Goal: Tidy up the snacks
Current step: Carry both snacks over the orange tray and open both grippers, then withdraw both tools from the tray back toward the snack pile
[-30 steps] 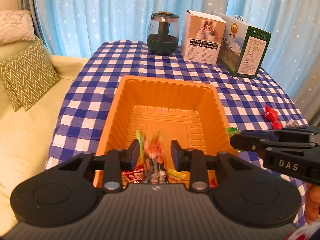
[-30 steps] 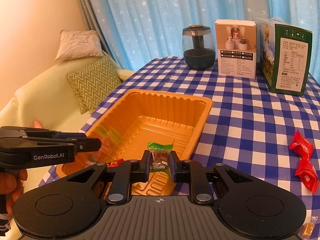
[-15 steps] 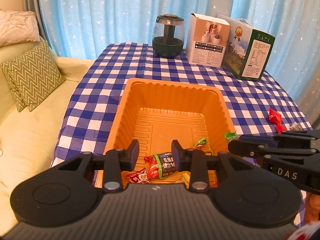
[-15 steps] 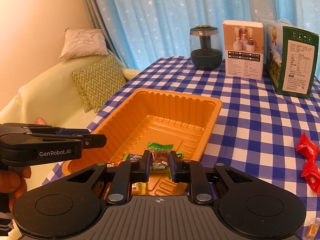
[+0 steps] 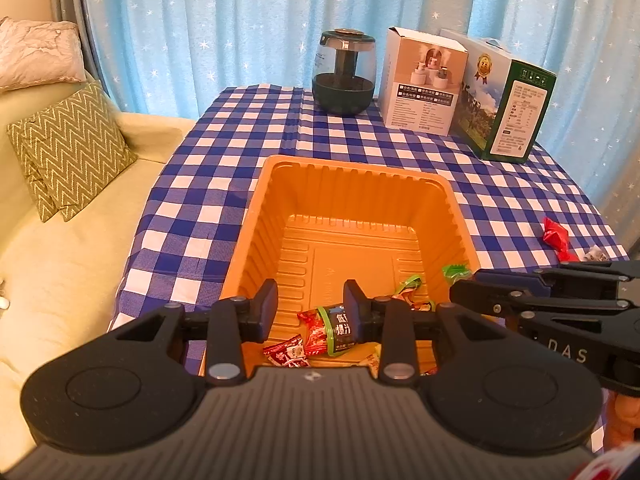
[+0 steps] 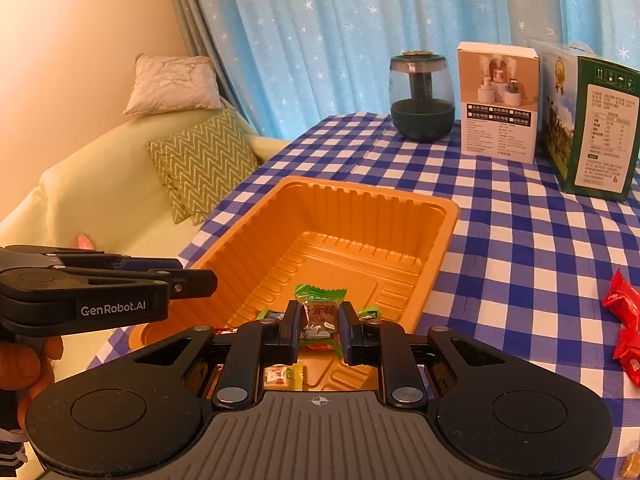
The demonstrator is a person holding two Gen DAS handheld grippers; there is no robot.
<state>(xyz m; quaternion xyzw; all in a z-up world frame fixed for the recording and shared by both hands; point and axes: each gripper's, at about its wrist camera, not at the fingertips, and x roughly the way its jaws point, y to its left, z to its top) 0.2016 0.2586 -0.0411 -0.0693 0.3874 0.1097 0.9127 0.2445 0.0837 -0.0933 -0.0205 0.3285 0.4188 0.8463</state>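
A green-topped wrapped candy point(image 6: 319, 312) is pinched between the two pads of the right gripper point(image 6: 319, 334), which hangs over the near end of the orange plastic tray point(image 6: 447, 216). Down in the tray lie more snacks: a red-and-green packet point(image 5: 329, 330), a small red wrapper point(image 5: 287, 356) beside it, and a few loose pieces towards the right-hand wall. The left gripper point(image 5: 310, 312) hovers over that same near end with its jaws parted and nothing between them; the packets show below in the gap. The tray sits on a blue-and-white checked tablecloth point(image 5: 224, 184). Off to the right on the cloth, well apart from the tray, lie two red wrapped candies point(image 6: 624, 320). At the far edge stand a dark glass jar point(image 5: 344, 74), a white carton point(image 5: 422, 80) and a green box point(image 5: 508, 120) in a row before the starry blue curtain point(image 5: 240, 20). A pale sofa with a zigzag cushion point(image 5: 72, 148) lies to the left.
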